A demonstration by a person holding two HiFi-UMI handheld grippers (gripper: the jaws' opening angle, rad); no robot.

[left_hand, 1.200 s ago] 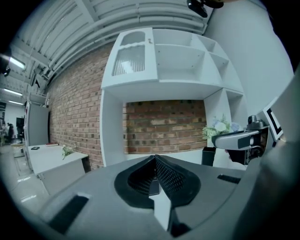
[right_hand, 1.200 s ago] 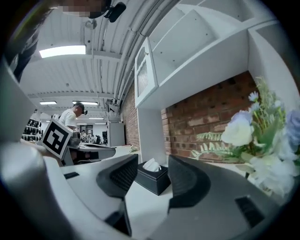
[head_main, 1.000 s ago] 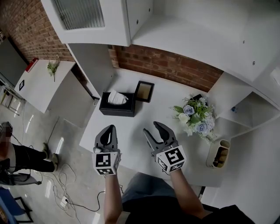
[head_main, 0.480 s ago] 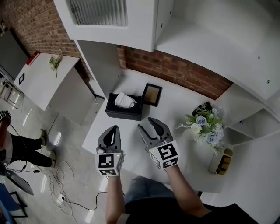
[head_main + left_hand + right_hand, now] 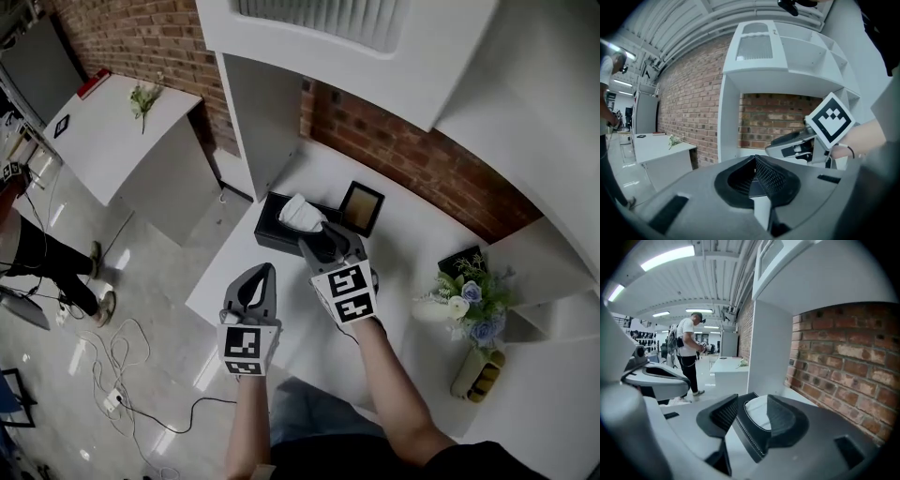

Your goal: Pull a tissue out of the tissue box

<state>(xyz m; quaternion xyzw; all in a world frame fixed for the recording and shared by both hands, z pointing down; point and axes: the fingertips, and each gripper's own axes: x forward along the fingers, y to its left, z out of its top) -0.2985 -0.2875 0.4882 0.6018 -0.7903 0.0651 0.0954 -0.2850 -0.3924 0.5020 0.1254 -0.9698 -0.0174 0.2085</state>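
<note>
**Right gripper lines up on the tissue**

The right gripper [image 5: 328, 246] hovers at the black tissue box [image 5: 277, 225]. Its fingers are spread, and the white tissue [image 5: 302, 214] standing up from the slot lies in line between them, probably ready for a pinch. The left gripper [image 5: 262, 277] hangs near the desk's front edge, fingers pressed together and empty, likely just waiting. The white desk [image 5: 408, 239] fills a brick-backed alcove and carries a picture frame [image 5: 362, 208] and flowers [image 5: 473, 305].

"What's behind the table [image 5: 412, 253]?"
"A brick wall [image 5: 403, 155], with white cabinets [image 5: 422, 66] above it."
"And the floor [image 5: 141, 281]?"
"Glossy grey, with cables [image 5: 108, 364] trailing. A 2nd white table [image 5: 103, 141] stands left, under strip lights [image 5: 670, 258]."
</note>
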